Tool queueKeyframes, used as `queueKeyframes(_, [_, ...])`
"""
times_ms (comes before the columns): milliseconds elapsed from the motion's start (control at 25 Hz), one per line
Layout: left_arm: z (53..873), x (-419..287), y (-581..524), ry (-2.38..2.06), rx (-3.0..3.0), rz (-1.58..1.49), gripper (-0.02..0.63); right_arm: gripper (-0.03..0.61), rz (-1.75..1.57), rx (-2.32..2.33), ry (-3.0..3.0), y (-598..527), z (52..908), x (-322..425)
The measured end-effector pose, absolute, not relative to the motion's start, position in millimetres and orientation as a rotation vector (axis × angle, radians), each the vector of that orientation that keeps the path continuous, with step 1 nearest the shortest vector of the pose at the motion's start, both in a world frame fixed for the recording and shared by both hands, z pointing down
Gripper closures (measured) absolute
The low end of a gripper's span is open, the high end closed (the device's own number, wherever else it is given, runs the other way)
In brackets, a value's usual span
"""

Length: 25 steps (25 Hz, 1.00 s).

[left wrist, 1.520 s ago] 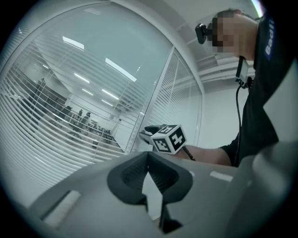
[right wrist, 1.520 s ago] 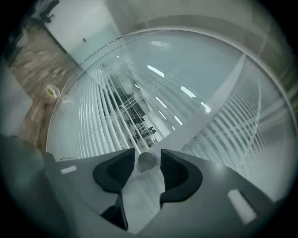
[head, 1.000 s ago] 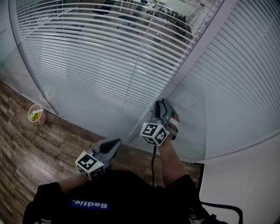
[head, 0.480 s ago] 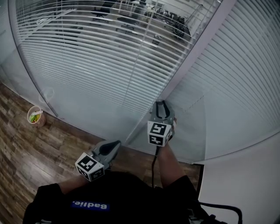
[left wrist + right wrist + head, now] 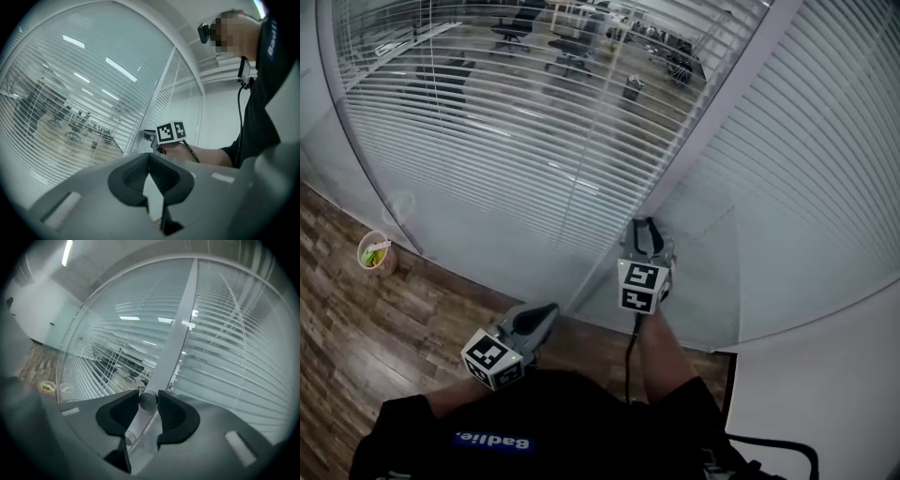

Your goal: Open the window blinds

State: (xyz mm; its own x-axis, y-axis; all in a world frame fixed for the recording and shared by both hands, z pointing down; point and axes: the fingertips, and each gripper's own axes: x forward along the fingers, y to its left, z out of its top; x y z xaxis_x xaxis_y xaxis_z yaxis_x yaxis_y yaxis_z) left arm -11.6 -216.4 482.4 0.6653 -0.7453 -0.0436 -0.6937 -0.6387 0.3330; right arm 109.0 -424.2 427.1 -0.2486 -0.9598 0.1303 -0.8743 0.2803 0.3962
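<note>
White slatted window blinds (image 5: pixel 487 141) hang behind the glass just left of the white frame post (image 5: pixel 712 122), slats tilted enough to see through. The right claw (image 5: pixel 645 228) is clamped on the small round silver knob (image 5: pixel 148 401) low on that post, though its jaws just eased slightly wider. The left claw (image 5: pixel 542 314) is pinched together on nothing, down-left of the post.

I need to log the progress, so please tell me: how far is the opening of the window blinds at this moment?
Done: the slats of the left blind are tilted open, and the office behind shows through. In hand: the right tool grips the round knob on the frame; its jaws just eased slightly wider, pads touching it. Remaining: the right blind looks closed. The left tool hangs shut and empty.
</note>
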Motion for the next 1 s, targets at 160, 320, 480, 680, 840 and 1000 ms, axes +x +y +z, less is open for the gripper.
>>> queueKeyframes(160, [471.3, -11.4, -218.0, -1.149, 2.593, -0.259, 0.614, 0.442, -0.331, 1.637, -2.224, -427.9, 417.5, 111.1])
queueKeyframes(320, [465.5, -12.8, -216.9, -1.144, 2.596, -0.265, 0.614, 0.392, -0.356, 1.661, -2.254, -420.7, 406.9, 114.2])
queueKeyframes(480, [468.6, -15.0, -210.8, -1.121, 2.616, -0.265, 0.614, 0.397, -0.401, 1.701, -2.251, -395.2, 406.3, 113.4])
queueKeyframes(680, [472.8, -18.9, -208.9, -1.080, 2.628, -0.261, 0.614, 0.575, -0.347, 1.682, -2.389, -345.1, 419.3, 100.8])
queueKeyframes(840, [483.9, -25.9, -205.2, -1.005, 2.644, -0.256, 0.614, 0.575, -0.168, 1.679, -2.449, -316.2, 452.0, 88.4])
queueKeyframes(1000, [501.3, -32.3, -198.5, -0.906, 2.629, -0.257, 0.614, 0.577, -0.075, 1.696, -2.382, -287.4, 483.6, 78.6])
